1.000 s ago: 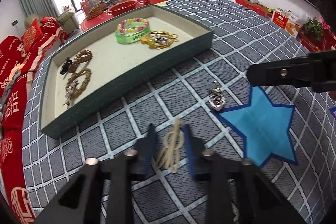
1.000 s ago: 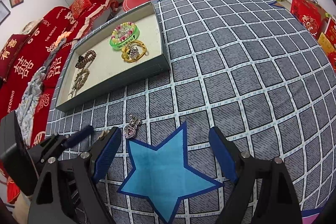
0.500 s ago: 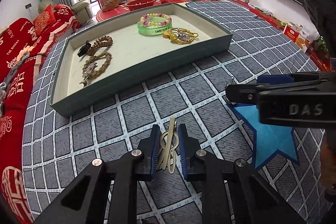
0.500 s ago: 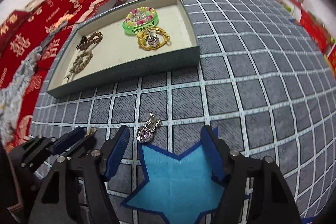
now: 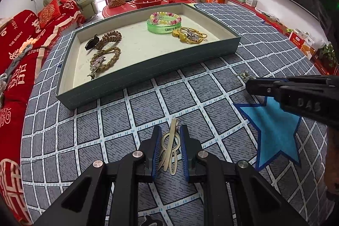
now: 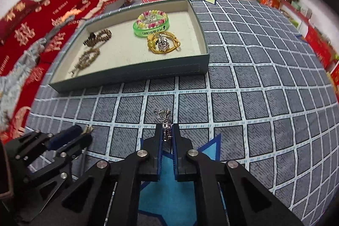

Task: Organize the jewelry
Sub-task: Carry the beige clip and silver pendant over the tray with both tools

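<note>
My left gripper [image 5: 170, 132] is shut on a flat gold hair clip [image 5: 170, 147] lying low over the checked cloth. The tip of the clip sticks out ahead of the blue pads. My right gripper [image 6: 166, 128] is shut on a silver earring [image 6: 163, 114], whose clasp end pokes out past the fingertips at the blue star's [image 6: 167, 200] upper point. From the left wrist, the right gripper [image 5: 260, 86] reaches in from the right with the earring [image 5: 245, 74] at its tip. The left gripper [image 6: 82, 135] shows at lower left of the right wrist view.
A teal tray [image 5: 148, 66] with a cream floor lies beyond both grippers. It holds a green bangle [image 5: 163, 28] with a beaded bracelet, a gold cord with a charm [image 5: 190, 36], a brown coil tie and a braided bracelet [image 5: 106, 58]. A red sofa runs along the left.
The right jaws went from wide open beside the earring to closed on it. The left jaws narrowed around the gold clip. Both views rolled so the tray now sits squarer.
</note>
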